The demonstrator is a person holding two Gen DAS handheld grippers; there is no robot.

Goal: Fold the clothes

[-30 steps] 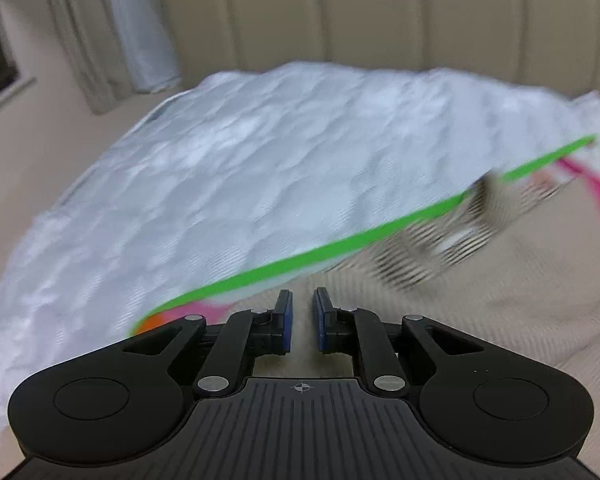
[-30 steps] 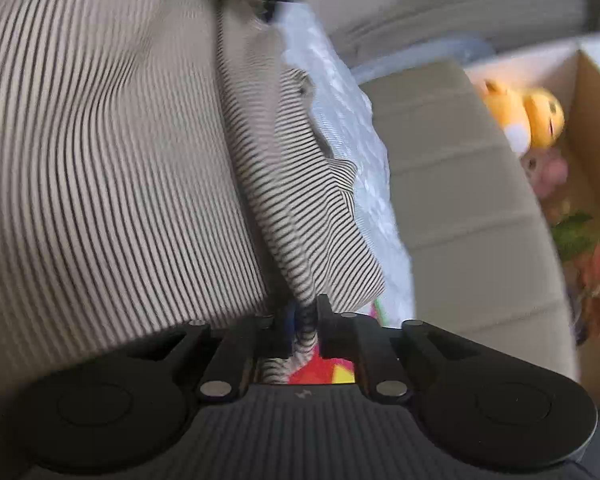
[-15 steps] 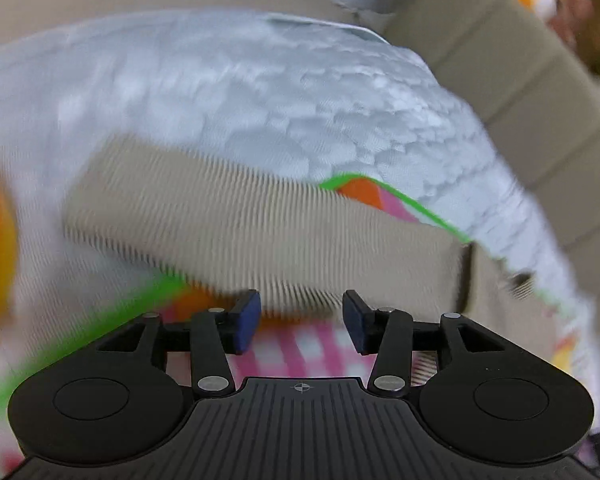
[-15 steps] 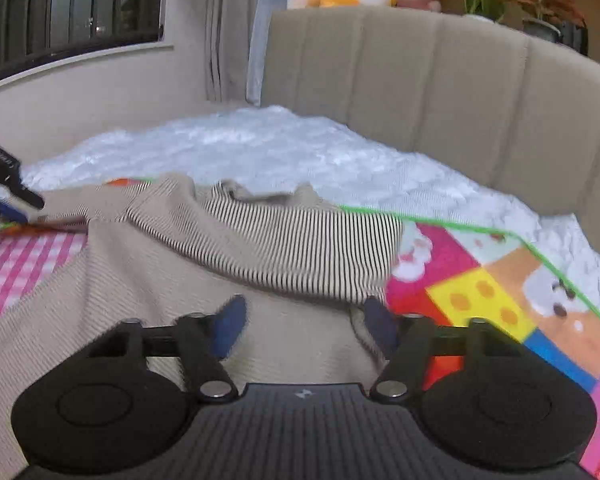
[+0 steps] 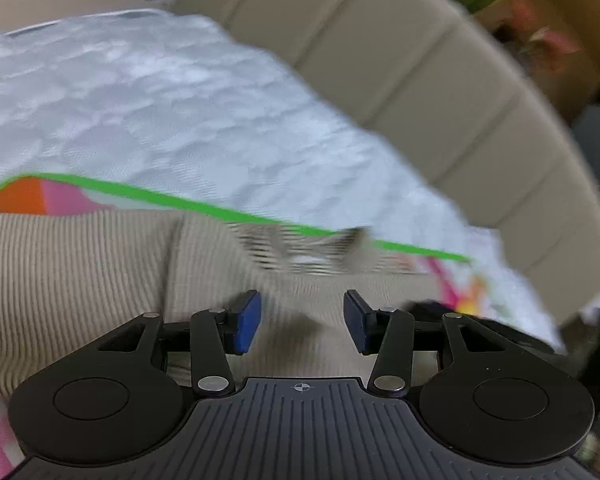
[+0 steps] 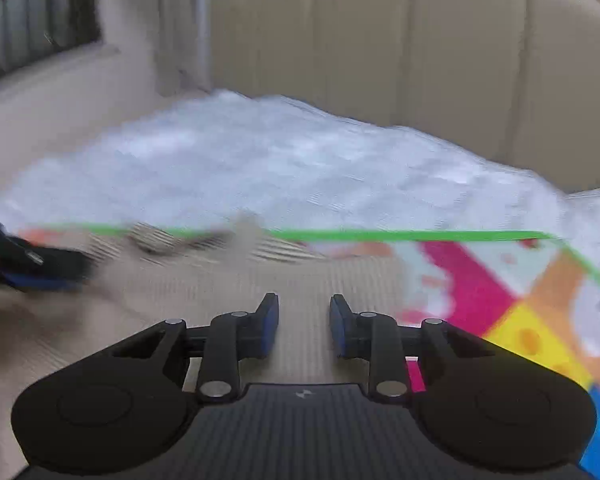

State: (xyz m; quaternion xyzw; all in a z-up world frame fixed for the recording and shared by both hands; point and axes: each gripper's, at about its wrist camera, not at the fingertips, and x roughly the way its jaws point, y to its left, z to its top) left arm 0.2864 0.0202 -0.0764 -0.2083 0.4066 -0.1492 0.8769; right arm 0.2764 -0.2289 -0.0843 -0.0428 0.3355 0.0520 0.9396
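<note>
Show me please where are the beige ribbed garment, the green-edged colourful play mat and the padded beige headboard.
beige ribbed garment (image 5: 80, 280): left wrist view, on its ribbed left part.
green-edged colourful play mat (image 6: 472, 280): right wrist view, on a magenta patch.
padded beige headboard (image 6: 460, 52): right wrist view, on a middle panel.

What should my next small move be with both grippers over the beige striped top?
Probably lower the left gripper and pinch the near edge of the beige striped top. Both it and the right gripper are open and empty, and the top lies spread on the colourful mat, seemingly only partly folded.
</note>
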